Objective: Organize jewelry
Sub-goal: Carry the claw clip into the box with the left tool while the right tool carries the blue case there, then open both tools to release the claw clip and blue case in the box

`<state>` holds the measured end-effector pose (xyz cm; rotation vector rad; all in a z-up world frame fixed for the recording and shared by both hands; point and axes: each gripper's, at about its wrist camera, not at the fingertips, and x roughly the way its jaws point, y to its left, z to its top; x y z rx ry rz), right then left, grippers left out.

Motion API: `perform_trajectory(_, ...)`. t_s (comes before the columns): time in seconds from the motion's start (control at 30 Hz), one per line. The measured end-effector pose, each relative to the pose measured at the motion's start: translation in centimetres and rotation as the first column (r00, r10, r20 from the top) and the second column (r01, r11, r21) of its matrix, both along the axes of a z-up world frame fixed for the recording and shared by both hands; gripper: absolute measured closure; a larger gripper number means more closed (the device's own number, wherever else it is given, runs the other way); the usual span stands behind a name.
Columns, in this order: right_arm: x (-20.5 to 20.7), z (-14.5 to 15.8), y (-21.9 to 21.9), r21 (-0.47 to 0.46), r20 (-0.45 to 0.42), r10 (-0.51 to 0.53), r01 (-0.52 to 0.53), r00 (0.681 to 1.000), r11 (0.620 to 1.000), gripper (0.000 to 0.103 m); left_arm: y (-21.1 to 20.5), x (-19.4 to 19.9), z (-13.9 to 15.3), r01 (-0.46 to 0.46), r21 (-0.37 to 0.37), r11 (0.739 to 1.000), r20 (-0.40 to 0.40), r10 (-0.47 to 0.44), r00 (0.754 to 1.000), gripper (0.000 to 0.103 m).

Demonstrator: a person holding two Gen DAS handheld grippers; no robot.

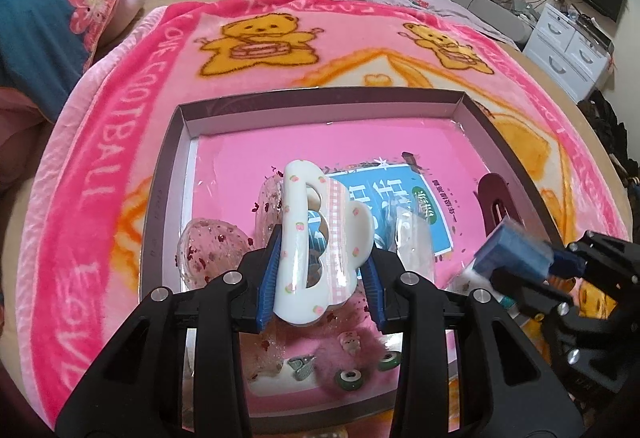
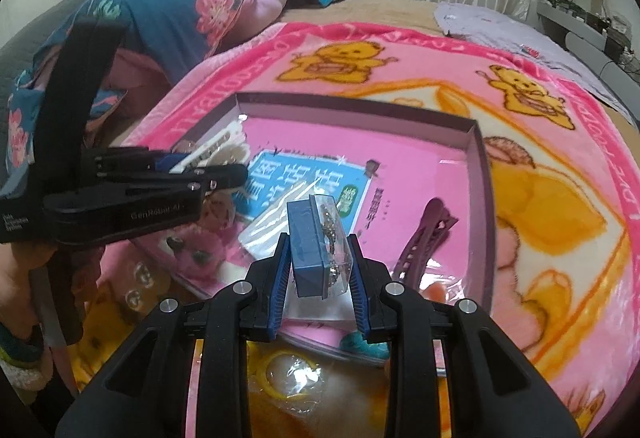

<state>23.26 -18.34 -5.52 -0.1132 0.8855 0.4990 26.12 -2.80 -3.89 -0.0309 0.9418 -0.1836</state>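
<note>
1. Two grippers are seen over the shallow dark-walled tray (image 1: 320,94), which sits on a pink bear-print blanket (image 1: 132,86).
2. A big white hair claw (image 1: 320,238), glossy, dotted with tiny peach prints and crossed by a pink gingham stripe, is clamped narrowly in the left gripper (image 1: 320,274), just above the tray's near half.
3. A small blue card (image 2: 308,250) sealed in clear plastic with a silvery chain is pinched by the right gripper (image 2: 318,278), jaws barely apart, over the tray's near edge.
4. A maroon hair clip (image 2: 420,242) is left lying by the tray's right wall.
</note>
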Motion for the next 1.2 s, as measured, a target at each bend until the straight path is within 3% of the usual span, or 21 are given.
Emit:
perform_trajectory(0.3, -0.2, -0.7, 0.5, -0.014, -0.039, 0.021, -0.021, 0.999, 1.0, 0.076, -0.2, 0.0, -0.4, 0.004, 0.001, 1.0, -0.009, -0.004, 1.0, 0.075)
perform_trajectory(0.6, -1.4, 0.6, -0.3, 0.017, -0.018, 0.01, -0.01, 1.0, 1.0, 0.053, -0.2, -0.1, -0.3, 0.008, -0.002, 1.0, -0.01, -0.008, 1.0, 0.074)
perform_trajectory(0.67, -1.7, 1.2, -0.8, 0.025, -0.004, -0.001, 0.002, 1.0, 1.0, 0.049, -0.3, -0.3, 0.0, 0.008, -0.003, 1.0, -0.007, -0.008, 1.0, 0.065)
perform_trajectory(0.73, -2.0, 1.8, -1.3, 0.032, 0.013, -0.018, 0.017, 1.0, 0.999, 0.037, -0.5, -0.5, 0.3, 0.013, -0.006, 1.0, -0.002, -0.013, 1.0, 0.062)
perform_trajectory(0.93, -3.0, 3.6, -3.3, 0.083, 0.055, -0.062, 0.057, 0.997, 0.995, 0.019, -0.8, -1.6, 1.9, 0.015, -0.017, 1.0, 0.028, -0.015, 0.999, 0.053)
perform_trajectory(1.2, -3.9, 4.9, -4.6, 0.1, 0.081, -0.098, 0.089, 0.992, 0.991, 0.013, -0.8, -3.0, 4.3, 0.007, -0.038, 0.999, 0.076, -0.005, 0.997, 0.033)
